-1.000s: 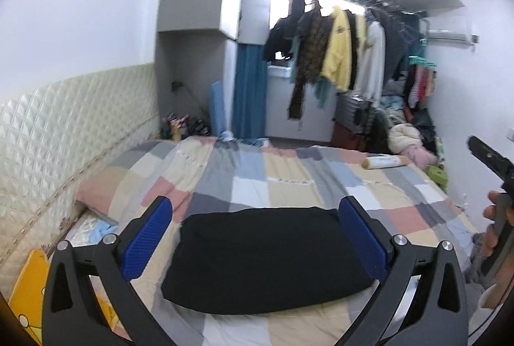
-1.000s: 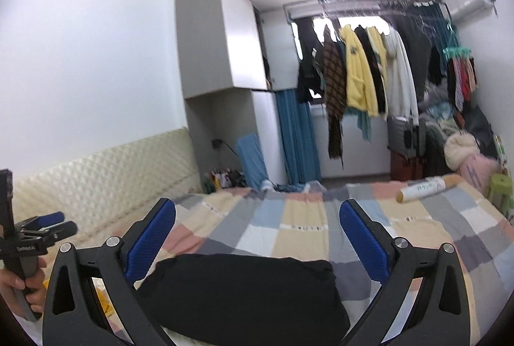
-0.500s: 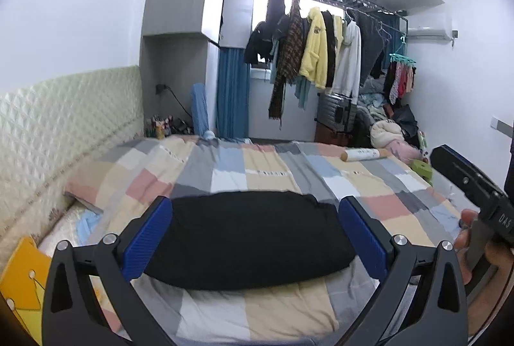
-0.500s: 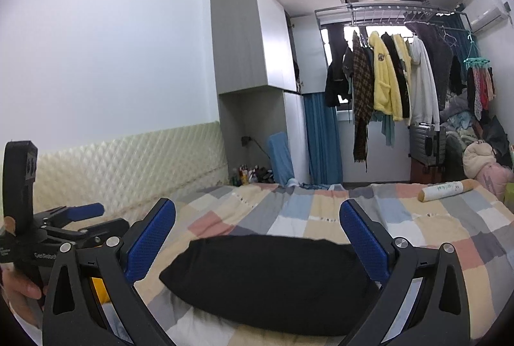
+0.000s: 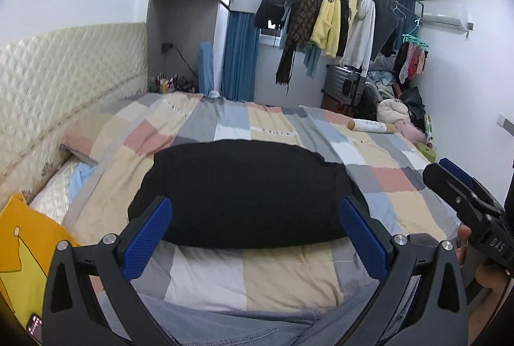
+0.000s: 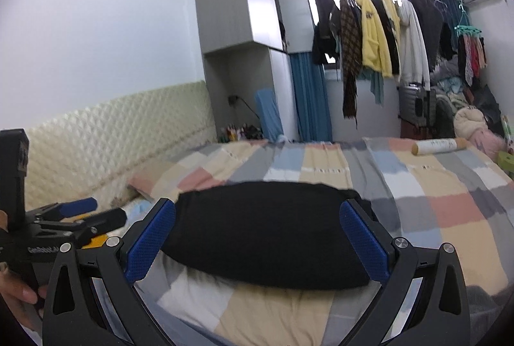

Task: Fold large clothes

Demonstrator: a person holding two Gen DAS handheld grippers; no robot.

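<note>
A black garment [image 5: 244, 191], folded into a compact rectangle, lies flat on the checked bedspread [image 5: 289, 275]; it also shows in the right wrist view [image 6: 266, 230]. My left gripper [image 5: 255, 230] is open and empty, held back from the garment's near edge. My right gripper [image 6: 257, 236] is open and empty, also short of the garment. The right gripper shows at the right edge of the left wrist view [image 5: 465, 204]. The left gripper shows at the left edge of the right wrist view [image 6: 77, 217].
A quilted headboard [image 5: 48, 89] runs along the left. A yellow cushion [image 5: 22, 243] lies at the bed's left corner. A paper roll [image 5: 372, 126] lies on the far right of the bed. Clothes hang on a rack [image 5: 331, 18] at the back. Blue jeans [image 5: 225, 323] show below.
Both grippers have drawn back and away from the folded black garment, staying open. The garment has not moved.
</note>
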